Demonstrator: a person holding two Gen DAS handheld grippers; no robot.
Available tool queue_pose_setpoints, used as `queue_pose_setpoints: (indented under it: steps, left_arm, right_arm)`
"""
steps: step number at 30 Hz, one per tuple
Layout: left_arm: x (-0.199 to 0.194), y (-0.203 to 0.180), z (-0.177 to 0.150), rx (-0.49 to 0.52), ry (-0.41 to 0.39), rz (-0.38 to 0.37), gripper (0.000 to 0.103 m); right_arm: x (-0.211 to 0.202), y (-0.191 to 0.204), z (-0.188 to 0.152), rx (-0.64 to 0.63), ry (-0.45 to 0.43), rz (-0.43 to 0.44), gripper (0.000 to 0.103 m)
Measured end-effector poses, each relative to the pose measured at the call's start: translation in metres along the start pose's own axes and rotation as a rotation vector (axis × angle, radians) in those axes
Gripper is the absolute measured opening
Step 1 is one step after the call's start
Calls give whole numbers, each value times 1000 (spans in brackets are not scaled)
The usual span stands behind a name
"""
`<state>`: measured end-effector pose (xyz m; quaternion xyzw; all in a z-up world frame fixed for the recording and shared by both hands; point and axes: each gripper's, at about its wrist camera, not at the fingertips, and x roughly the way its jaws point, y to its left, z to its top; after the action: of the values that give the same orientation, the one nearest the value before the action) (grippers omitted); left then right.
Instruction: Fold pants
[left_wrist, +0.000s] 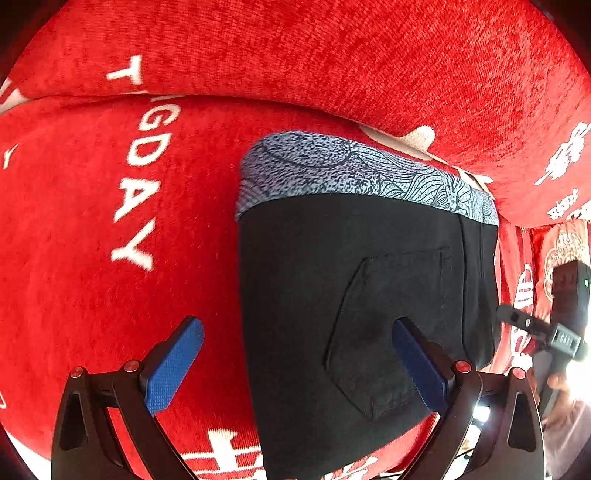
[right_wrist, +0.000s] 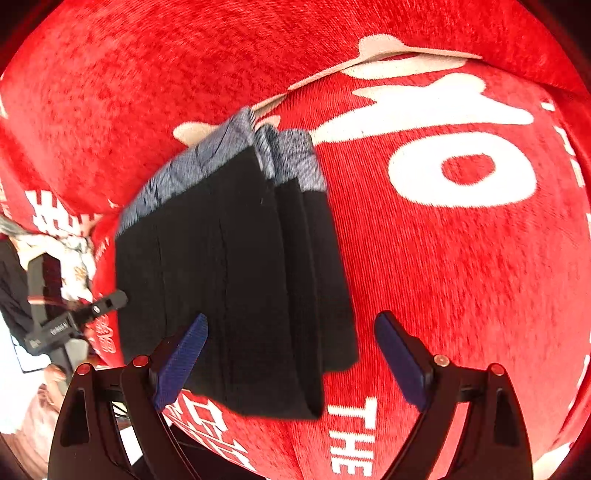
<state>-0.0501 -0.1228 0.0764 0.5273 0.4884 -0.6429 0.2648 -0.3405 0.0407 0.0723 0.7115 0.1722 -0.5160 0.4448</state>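
Observation:
Black pants (left_wrist: 351, 295) lie folded into a compact stack on a red cushion (left_wrist: 74, 277), with the grey patterned waistband (left_wrist: 351, 170) at the far end and a back pocket on top. My left gripper (left_wrist: 295, 326) hangs open over the stack's left edge; one blue pad is over the cushion, the other over the pocket. In the right wrist view the pants (right_wrist: 229, 266) show layered folded edges on their right side. My right gripper (right_wrist: 291, 319) is open wide and straddles that near right corner, holding nothing.
The red cushion (right_wrist: 461, 258) carries white lettering, and a red backrest (left_wrist: 332, 55) rises behind the pants. Each wrist view shows the other gripper's finger (left_wrist: 517, 317) (right_wrist: 110, 301) at the cushion's edge, with a hand (left_wrist: 557, 384) on its handle.

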Motion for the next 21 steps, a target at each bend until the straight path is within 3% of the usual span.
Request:
queue_pose_setpoints:
  steps: [8,19,20,21]
  left_arm:
    - [23,-13,14,23,24,-69,102]
    - [47,-25,25,-6,25,-103,102]
    - [47,-26,25,-10,23,-100,102]
    - [46,-27,25,-14,21,-96,102]
  right_arm:
    - [14,-11,24,-31,60,134,94]
    - [27,-19,36,-13,63,181,94]
    - [26,-19,40,-2,65,182,92]
    - [26,-19,40,10,65,174,84]
